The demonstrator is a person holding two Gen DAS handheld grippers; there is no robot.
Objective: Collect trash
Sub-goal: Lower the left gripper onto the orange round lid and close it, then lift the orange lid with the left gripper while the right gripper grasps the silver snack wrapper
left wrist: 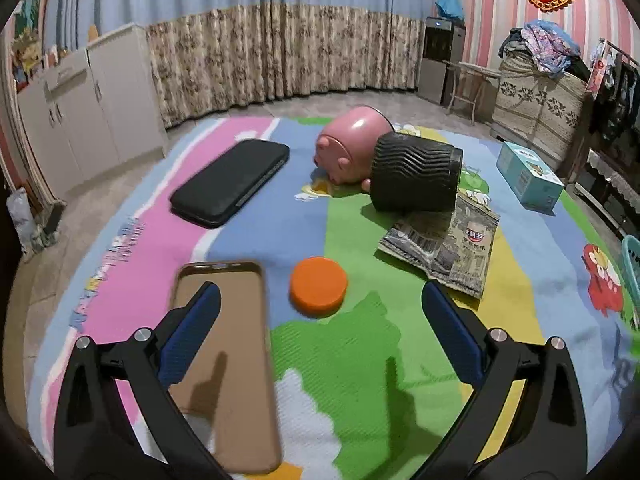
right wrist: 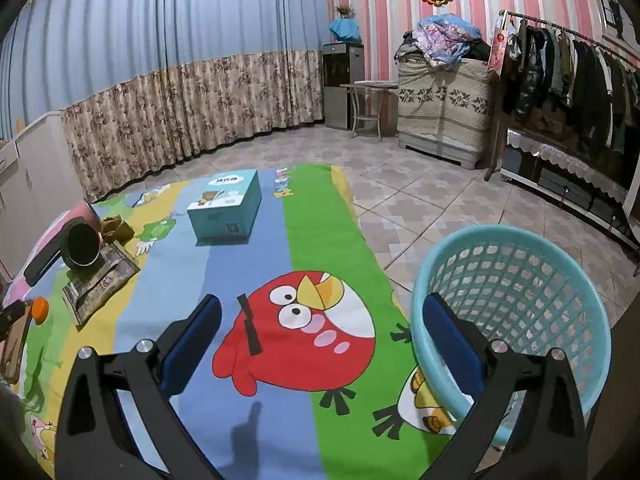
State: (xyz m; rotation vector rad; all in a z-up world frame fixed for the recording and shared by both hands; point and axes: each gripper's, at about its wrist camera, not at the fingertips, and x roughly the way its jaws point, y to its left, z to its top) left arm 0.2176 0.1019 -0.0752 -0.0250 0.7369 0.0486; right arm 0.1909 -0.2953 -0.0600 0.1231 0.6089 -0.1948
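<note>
Both hand-held grippers (left wrist: pixel 320 300) (right wrist: pixel 320 308) gape wide over a cartoon mat (right wrist: pixel 256 264) on seemingly tiled floor (right wrist: pixel 432 192).

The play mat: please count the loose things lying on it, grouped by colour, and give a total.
Black: 2, the flat case and the ribbed cup
Pink: 1, the pig toy
Orange: 1, the round lid
Brown: 1, the phone case
Grey: 1, the snack wrapper
Light blue: 1, the box
Total: 7
</note>
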